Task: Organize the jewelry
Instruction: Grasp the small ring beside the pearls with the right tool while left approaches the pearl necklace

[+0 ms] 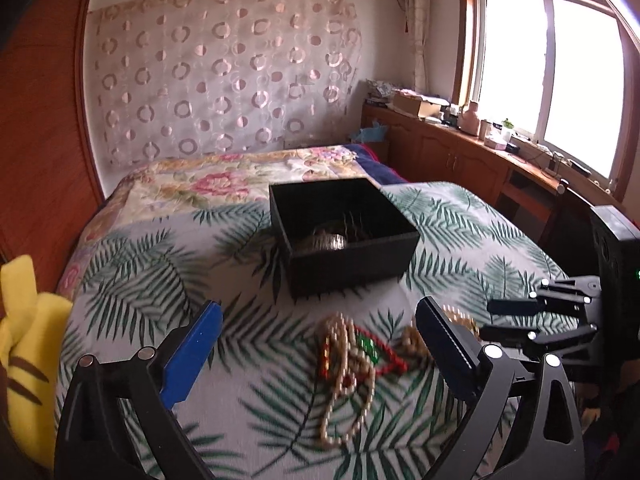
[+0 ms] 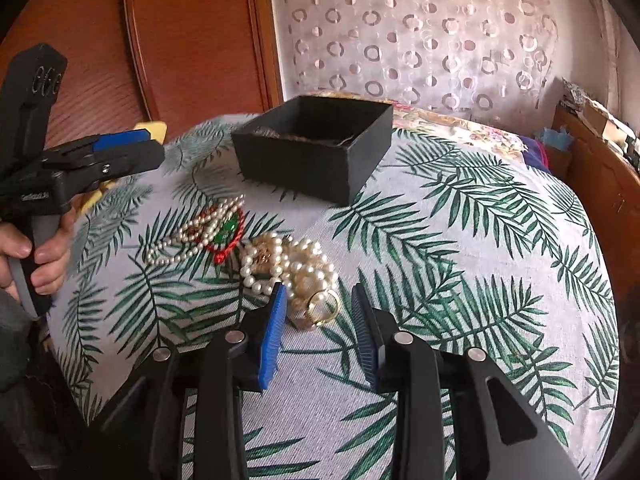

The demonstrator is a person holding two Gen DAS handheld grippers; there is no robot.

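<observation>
1. Our left gripper (image 1: 320, 328) stands spread wide, holding nothing; the long pearl strand tangled with a red-and-green beaded piece (image 1: 352, 364) lies on the palm-leaf cloth (image 1: 460, 232) between its blue pads.
2. Our right gripper (image 2: 318, 300) is partly open, empty, just short of the heaped pearl necklace with gold ring (image 2: 296, 272).
3. Open black square box (image 2: 316, 144) sits beyond, apart from both heaps.

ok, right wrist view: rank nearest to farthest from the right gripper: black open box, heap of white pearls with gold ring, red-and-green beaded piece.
From the right gripper:
1. Heap of white pearls with gold ring, just ahead of the fingertips.
2. Red-and-green beaded piece, farther, ahead-left.
3. Black open box, farthest, at the back on the leaf-print cloth.
</observation>
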